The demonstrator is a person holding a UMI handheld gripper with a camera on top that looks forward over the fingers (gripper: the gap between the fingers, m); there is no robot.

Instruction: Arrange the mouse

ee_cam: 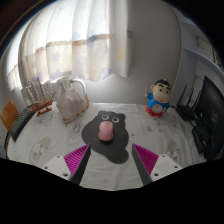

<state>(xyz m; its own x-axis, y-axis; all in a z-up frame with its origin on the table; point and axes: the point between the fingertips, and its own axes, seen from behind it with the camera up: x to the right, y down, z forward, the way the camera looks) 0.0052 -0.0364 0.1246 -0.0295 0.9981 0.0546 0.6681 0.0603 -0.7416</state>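
Note:
A pink mouse (104,130) lies on a dark grey, irregularly shaped mouse mat (110,148) on a table with a pale patterned cloth (50,150). My gripper (112,158) is open, its magenta pads wide apart at either side of the mat's near part. The mouse is just ahead of the fingertips, midway between them and untouched. Nothing is held.
A blue, red and yellow toy figure (157,98) stands beyond the mat to the right. A clear jug (68,99) and a small rack (38,106) stand at the back left. A dark chair or screen (205,108) is at the far right. White curtains hang behind the table.

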